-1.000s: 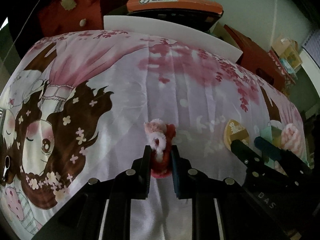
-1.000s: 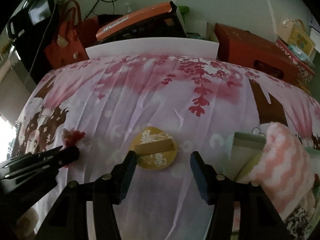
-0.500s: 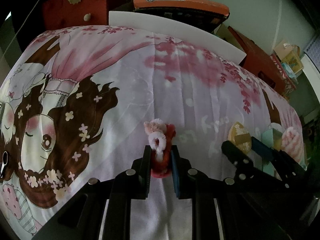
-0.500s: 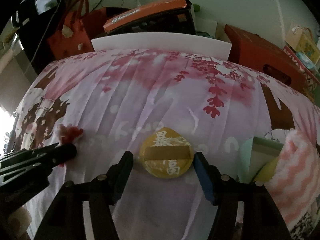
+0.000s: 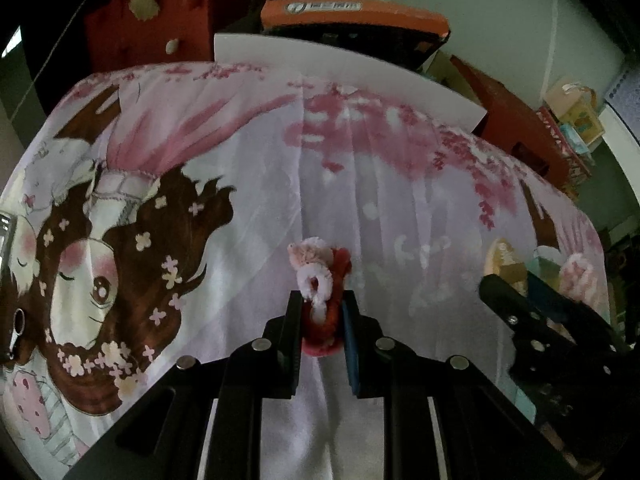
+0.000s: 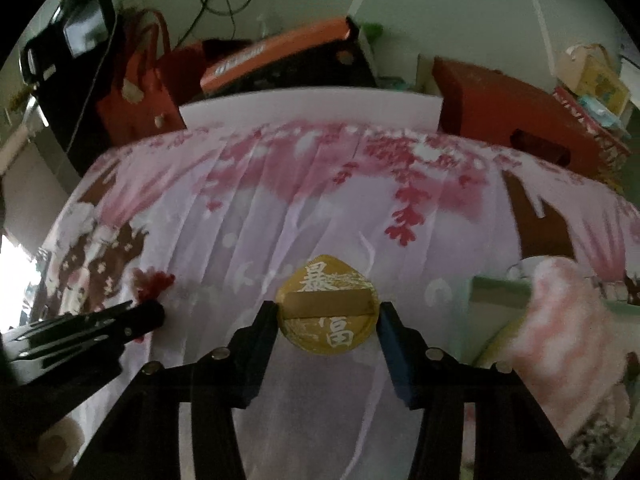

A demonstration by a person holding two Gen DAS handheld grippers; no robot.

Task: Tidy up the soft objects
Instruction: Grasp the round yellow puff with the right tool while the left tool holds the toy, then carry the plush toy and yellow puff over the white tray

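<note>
My left gripper (image 5: 320, 304) is shut on a small red, white and pink plush toy (image 5: 318, 276), held low over the printed pink sheet (image 5: 248, 152). It shows at the left of the right wrist view (image 6: 148, 314), with the toy's red tuft (image 6: 154, 282) past its tip. My right gripper (image 6: 328, 316) is open, its fingers on either side of a round yellow cushion (image 6: 328, 308) with white characters, lying on the sheet. The cushion also shows in the left wrist view (image 5: 502, 262).
A pale green box (image 6: 496, 292) holding a pink-and-white fluffy item (image 6: 560, 320) sits at the right. A white board (image 5: 340, 68), red bags (image 5: 160, 20), an orange case (image 5: 352, 12) and red boxes (image 6: 500, 100) line the far edge.
My right gripper has moved forward so its fingers now flank the yellow cushion. My left gripper still holds the plush toy, with the view shifted slightly.
</note>
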